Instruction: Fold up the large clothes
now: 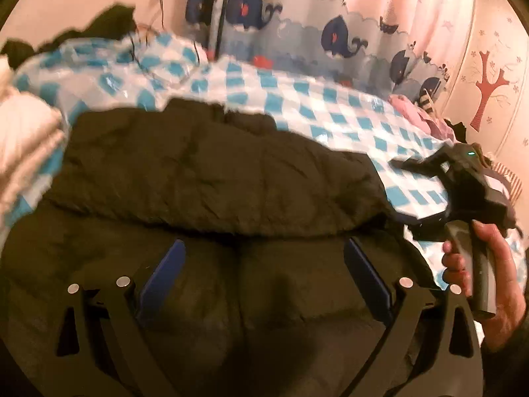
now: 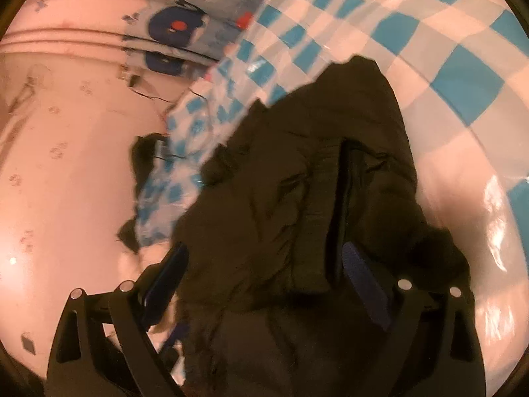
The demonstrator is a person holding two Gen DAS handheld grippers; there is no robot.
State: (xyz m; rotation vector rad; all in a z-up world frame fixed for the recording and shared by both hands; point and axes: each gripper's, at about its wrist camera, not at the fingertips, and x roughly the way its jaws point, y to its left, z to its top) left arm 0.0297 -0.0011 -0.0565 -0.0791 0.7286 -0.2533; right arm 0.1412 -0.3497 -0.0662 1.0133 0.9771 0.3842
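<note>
A large dark padded jacket (image 1: 215, 165) lies spread on the blue-and-white checked sheet (image 1: 297, 99), its upper part folded over the lower part. My left gripper (image 1: 264, 264) hovers over the jacket's near part, open, with its blue pads wide apart and only the cloth lying below them. At the right, a hand holds my right gripper (image 1: 410, 195) at the jacket's right edge, fingers wide apart. In the right wrist view the right gripper (image 2: 264, 271) is open, with a bunched end of the jacket (image 2: 264, 182) lying between its fingers, not pinched.
A whale-printed cloth (image 1: 330, 33) hangs behind the bed. Pink clothes (image 1: 413, 112) lie at the far right and white fabric (image 1: 23, 125) at the left. Another dark garment (image 1: 109, 23) is at the far left. The wall carries a red tree decal (image 1: 486, 89).
</note>
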